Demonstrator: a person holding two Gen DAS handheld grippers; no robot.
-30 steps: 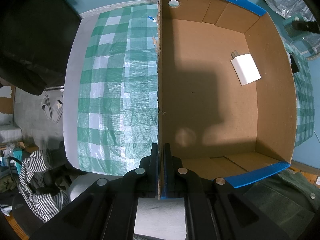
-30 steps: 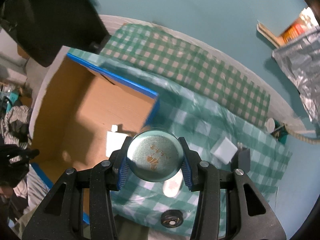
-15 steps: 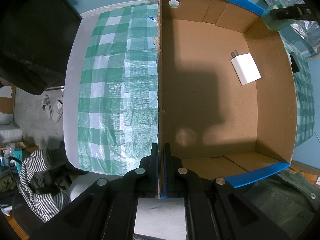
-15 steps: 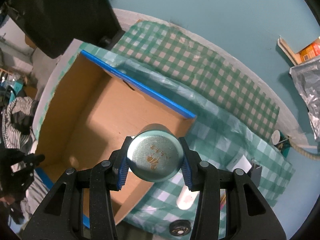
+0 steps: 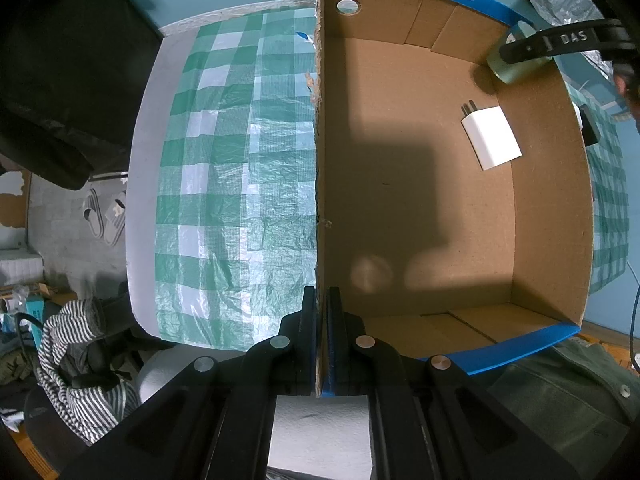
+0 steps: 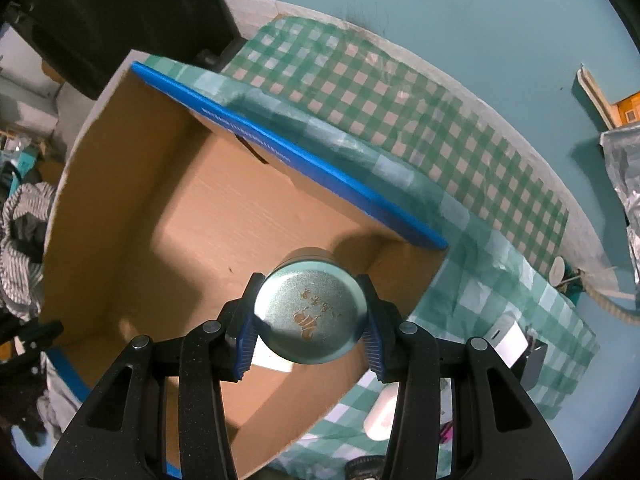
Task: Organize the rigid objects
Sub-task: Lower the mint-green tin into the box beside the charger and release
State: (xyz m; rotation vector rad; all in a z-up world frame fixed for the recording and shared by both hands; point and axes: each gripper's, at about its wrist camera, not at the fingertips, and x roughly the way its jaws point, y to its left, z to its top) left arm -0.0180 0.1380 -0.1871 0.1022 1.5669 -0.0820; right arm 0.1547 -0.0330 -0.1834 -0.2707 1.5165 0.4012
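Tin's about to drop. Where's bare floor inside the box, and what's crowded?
The cardboard box floor is bare from the wall the left gripper clamps across to the middle and near end. Only the white charger lies there, by the far right wall, close under the tin in the right gripper. The tablecloth right of the box is cluttered.
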